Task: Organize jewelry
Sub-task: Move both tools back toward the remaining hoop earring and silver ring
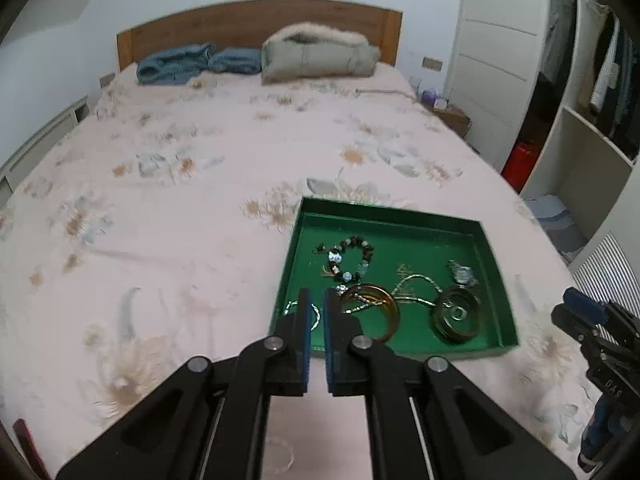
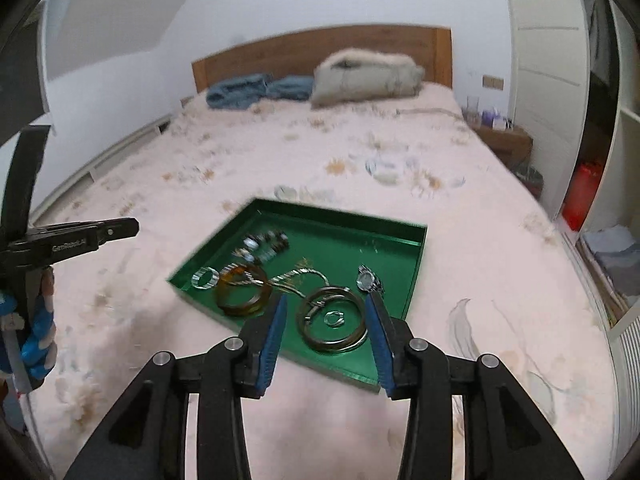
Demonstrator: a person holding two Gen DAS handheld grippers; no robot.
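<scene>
A green tray (image 1: 492, 264) lies on the bed with jewelry in it. Inside are a dark beaded bracelet (image 1: 352, 258), an amber bangle (image 1: 390, 308), a thin chain (image 1: 416, 280), a wristwatch (image 1: 462, 272) and a stack of metal bangles (image 1: 476, 320). My left gripper (image 1: 318, 293) hovers over the tray's near left corner, shut with nothing in it, and partly hides a silvery piece there. My right gripper (image 2: 327, 297) hangs above the tray's near edge (image 2: 340, 376), open and empty. The metal bangles (image 2: 302, 320) show between its fingers, well below. The amber bangle (image 2: 224, 300) and the watch (image 2: 368, 280) lie to either side.
The tray rests on a wide bed with a pink floral sheet (image 1: 160, 200). A folded coat (image 1: 320, 56) and blue clothes (image 1: 176, 64) lie by the wooden headboard. A white wardrobe (image 1: 500, 40) and open shelves stand on the right. A gloved hand (image 2: 36, 344) is at far left.
</scene>
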